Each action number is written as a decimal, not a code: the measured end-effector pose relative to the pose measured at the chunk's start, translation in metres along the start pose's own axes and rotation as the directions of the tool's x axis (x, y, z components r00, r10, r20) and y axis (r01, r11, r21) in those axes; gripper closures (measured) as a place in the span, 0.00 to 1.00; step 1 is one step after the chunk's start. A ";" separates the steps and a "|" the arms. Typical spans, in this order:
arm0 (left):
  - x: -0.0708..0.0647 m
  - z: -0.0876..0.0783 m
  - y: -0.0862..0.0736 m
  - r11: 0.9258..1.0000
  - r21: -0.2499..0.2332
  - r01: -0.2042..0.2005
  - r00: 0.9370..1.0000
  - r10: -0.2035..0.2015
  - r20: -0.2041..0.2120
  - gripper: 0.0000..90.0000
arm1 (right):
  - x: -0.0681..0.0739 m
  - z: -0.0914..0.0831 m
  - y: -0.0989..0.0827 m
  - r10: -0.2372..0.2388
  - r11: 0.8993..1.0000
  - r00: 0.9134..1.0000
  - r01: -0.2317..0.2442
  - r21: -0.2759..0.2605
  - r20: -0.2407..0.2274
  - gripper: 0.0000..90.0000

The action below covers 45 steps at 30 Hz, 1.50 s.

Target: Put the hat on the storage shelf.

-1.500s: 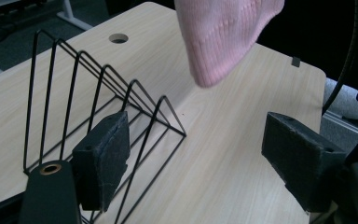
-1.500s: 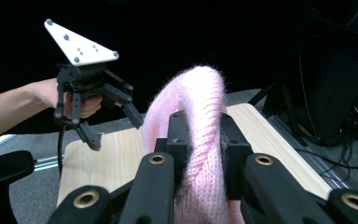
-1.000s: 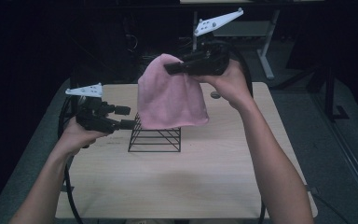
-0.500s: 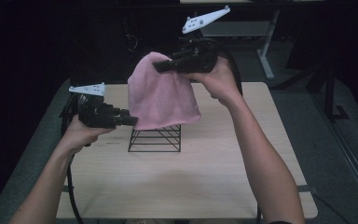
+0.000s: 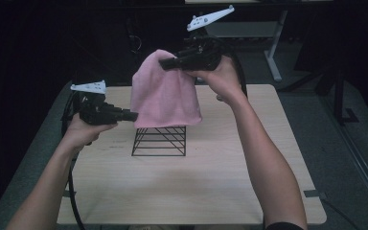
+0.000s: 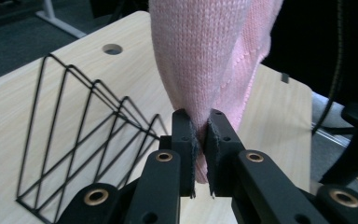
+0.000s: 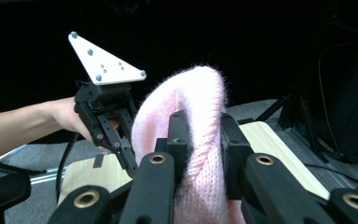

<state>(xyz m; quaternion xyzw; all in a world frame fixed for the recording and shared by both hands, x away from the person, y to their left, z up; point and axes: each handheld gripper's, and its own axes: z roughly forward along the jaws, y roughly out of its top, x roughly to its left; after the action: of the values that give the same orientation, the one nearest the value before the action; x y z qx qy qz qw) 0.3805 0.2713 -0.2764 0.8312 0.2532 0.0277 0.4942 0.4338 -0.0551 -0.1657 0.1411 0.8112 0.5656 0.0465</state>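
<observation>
Pink knitted hat (image 5: pixel 165 96), soft and fuzzy, hung limp above the table, top pinched and held up, lower left edge pinched, hem draped over the black wire rack (image 5: pixel 159 141)

Table (image 5: pixel 230 191): light wood, round hole (image 6: pixel 112 48) near one edge
Floor (image 5: pixel 345 163): grey carpet
Backdrop: dark (almost black)
Desk (image 5: pixel 249 28): behind, white leg (image 5: pixel 272 60)

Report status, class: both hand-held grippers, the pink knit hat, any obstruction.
Right hand-held gripper shut on pink knit hat top. Left hand-held gripper just closed on its edge. Wire rack directly beneath.
</observation>
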 end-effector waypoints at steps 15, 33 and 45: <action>0.016 0.017 0.002 0.998 0.057 0.015 0.995 -0.010 -0.099 0.92 | -0.023 0.009 -0.015 0.059 0.998 0.998 -0.060 0.008 0.023 0.87; 0.022 0.028 -0.005 0.990 0.138 -0.007 0.989 0.027 -0.144 0.92 | -0.026 0.021 -0.028 0.071 0.997 0.997 -0.071 0.031 0.005 0.87; 0.024 0.017 -0.022 0.987 0.159 0.006 0.985 0.022 -0.173 0.92 | -0.013 0.036 -0.028 0.052 0.997 0.998 -0.049 0.066 -0.039 0.86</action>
<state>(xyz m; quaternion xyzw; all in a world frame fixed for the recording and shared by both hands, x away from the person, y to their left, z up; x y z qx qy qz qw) 0.3976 0.2767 -0.3078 0.8633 0.2933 0.0820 0.4025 0.4494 -0.0355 -0.2057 0.1513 0.8261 0.5428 0.0109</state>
